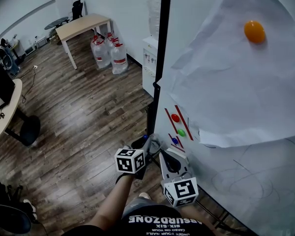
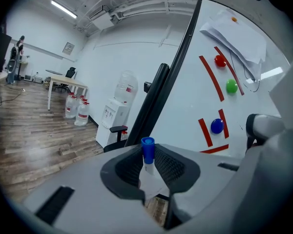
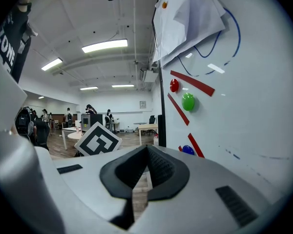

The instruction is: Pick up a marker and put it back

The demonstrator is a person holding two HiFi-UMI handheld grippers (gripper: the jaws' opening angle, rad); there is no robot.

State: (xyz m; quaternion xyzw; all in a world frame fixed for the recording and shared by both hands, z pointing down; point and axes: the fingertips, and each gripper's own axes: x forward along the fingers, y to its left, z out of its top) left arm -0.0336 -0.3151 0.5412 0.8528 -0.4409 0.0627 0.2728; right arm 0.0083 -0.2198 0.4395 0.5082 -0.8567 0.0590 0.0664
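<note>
Our left claw [image 2: 147, 156] is clamped on the marker [image 2: 147, 149], which stands upright between the pads, its blue-capped end poking just above the tips. Our right claw [image 3: 146, 155] has its jaws together with nothing between them. It sits just to the right of the left claw and a little nearer to us.

Ahead and to the right of both claws stands the whiteboard [image 1: 255, 181]. The blue magnet [image 2: 217, 126] is nearest the left claw's tip, with the green magnet [image 2: 231, 86] and red magnet [image 2: 220, 60] above it.

We judge the grasp made, so the picking-up half is about done. We cannot tell whether the marker has left its resting place, because that spot is hidden beneath the claw. Putting it back remains to do.
</note>
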